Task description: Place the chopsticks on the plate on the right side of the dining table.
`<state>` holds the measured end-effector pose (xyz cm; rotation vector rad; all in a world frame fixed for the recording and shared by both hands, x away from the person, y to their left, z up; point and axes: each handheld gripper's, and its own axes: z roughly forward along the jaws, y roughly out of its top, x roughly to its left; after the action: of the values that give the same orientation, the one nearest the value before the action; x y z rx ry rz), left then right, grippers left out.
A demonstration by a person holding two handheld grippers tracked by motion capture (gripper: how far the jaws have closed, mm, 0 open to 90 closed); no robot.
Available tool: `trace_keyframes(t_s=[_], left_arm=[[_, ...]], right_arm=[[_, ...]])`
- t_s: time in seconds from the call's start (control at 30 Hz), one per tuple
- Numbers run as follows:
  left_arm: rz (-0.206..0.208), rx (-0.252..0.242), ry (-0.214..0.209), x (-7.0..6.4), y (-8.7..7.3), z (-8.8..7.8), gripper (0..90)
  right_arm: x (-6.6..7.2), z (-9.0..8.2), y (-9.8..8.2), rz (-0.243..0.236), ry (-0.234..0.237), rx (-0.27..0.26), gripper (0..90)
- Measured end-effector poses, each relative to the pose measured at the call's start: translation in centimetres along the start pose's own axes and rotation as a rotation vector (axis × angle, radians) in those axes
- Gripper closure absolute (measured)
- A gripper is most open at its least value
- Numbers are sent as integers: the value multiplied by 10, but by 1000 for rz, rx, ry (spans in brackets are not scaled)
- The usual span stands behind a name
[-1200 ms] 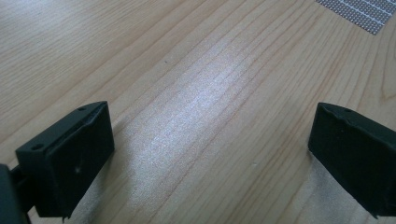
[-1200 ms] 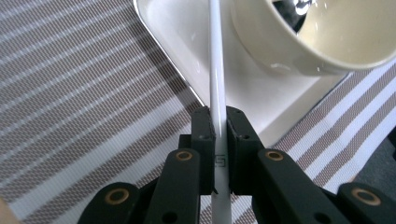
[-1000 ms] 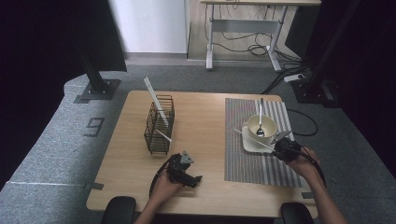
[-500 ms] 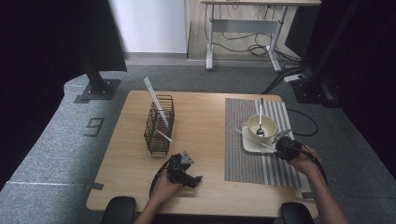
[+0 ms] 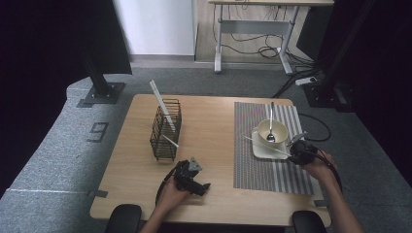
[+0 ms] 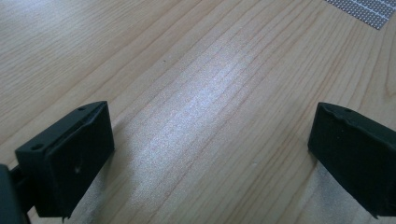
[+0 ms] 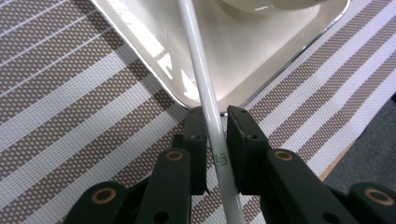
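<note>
White chopstick (image 7: 205, 93) between right gripper (image 7: 216, 122) jaws, just loosening, slanting across square plate (image 7: 154, 56)

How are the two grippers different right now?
The left gripper has jaws wide apart with nothing between; the right gripper has jaws barely apart around a white stick, and they have just been opening. The left is over the wooden table, the right over the striped mat. Both are black.
</note>
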<state>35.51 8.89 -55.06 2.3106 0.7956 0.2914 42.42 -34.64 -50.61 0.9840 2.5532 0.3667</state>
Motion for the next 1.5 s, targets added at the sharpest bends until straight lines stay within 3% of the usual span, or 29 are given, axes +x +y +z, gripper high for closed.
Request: trace_keyframes(t_s=[0.3,0.7,0.93,1.17,1.33,1.4,1.5], left_arm=[[0,0,0,0,0,0,3],[1,1,1,0,0,0,3],[1,1,1,0,0,0,3],[2,0,0,0,0,0,4],[2,0,0,0,0,0,4],[3,0,0,0,0,0,4],[3,0,0,0,0,0,4]], right_arm=[[-4,1,-2,35,-24,5,701],[-1,-5,-3,32,-36,-20,649],[8,-15,-6,59,-21,-77,458],[23,-13,-18,197,-10,-181,195],[34,-9,-26,298,99,-285,13],[39,-6,-29,316,116,-302,0],[46,-1,-31,315,98,-331,0]])
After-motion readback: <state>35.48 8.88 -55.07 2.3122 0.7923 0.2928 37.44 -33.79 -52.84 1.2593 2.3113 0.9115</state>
